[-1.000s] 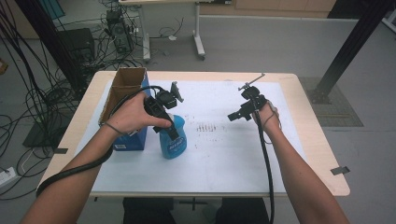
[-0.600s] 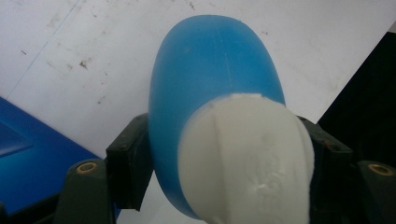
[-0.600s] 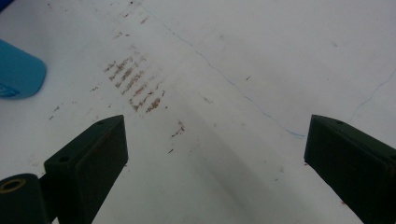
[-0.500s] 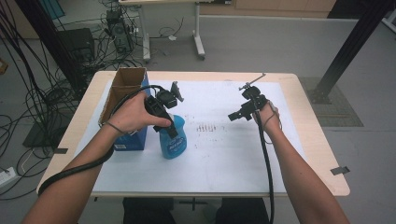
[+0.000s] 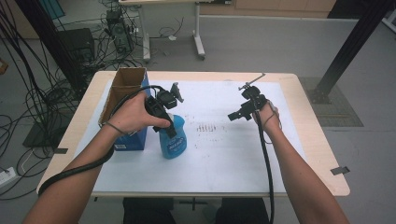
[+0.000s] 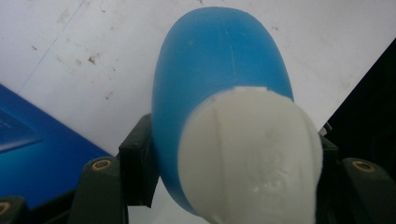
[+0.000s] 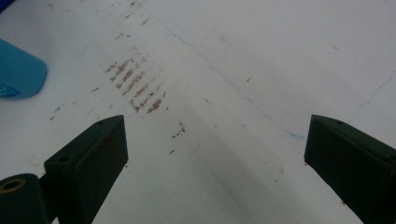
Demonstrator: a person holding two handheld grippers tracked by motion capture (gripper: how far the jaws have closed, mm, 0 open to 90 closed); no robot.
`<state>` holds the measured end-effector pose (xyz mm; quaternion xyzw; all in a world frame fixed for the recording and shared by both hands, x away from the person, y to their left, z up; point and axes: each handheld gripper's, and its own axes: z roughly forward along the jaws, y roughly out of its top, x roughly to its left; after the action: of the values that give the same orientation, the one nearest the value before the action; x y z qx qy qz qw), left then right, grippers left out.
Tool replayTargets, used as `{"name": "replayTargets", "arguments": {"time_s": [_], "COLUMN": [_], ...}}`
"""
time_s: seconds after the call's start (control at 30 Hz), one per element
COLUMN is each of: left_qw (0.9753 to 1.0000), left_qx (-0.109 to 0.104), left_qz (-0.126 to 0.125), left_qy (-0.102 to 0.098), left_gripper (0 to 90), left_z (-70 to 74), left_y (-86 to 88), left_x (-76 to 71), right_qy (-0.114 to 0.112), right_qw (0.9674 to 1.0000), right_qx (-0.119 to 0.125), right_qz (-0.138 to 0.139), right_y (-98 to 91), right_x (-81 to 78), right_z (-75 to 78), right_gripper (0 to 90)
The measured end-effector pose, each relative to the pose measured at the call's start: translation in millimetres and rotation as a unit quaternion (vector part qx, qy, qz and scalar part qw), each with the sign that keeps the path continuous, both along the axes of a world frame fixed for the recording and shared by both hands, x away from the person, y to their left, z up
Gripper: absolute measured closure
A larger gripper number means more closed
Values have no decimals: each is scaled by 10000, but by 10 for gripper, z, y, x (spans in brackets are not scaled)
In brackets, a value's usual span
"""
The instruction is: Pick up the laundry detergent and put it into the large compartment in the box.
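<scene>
Up close, left tool [image 6: 224, 158] clamped on blue bottle's [image 6: 219, 74] white cap [image 6: 252, 154].

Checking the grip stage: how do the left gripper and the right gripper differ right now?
The left gripper is shut on the blue spray bottle, its jaws having just closed on the bottle's neck; the right gripper stands open with nothing between its jaws. The left sits beside the cardboard box; the right hangs over bare white table cover. Both are hand-held, trailing black cables.

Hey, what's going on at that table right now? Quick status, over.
Left gripper shut on blue bottle, jaws just closed. Right gripper open, over bare white sheet. Bottle upright beside blue box. Nothing in the way.
</scene>
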<state>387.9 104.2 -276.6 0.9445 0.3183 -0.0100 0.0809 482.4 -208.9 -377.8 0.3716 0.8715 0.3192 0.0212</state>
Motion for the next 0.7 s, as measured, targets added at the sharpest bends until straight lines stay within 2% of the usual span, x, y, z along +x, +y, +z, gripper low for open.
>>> {"name": "replayTargets", "arguments": {"time_s": [0.2, 0.7], "left_qw": [10000, 10000], "left_qx": [-5, 23], "left_qz": [30, 56], "left_qy": [-65, -31], "left_gripper": [380, 381], "left_z": [-2, 2], "left_y": [-6, -4], "left_x": [-18, -8], "right_qy": [9, -18], "right_qw": [10000, 10000], "right_qx": [-9, -26], "right_qz": [3, 5], "right_y": [4, -4], "right_x": [2, 1], "right_z": [-5, 8], "right_gripper": [57, 57]}}
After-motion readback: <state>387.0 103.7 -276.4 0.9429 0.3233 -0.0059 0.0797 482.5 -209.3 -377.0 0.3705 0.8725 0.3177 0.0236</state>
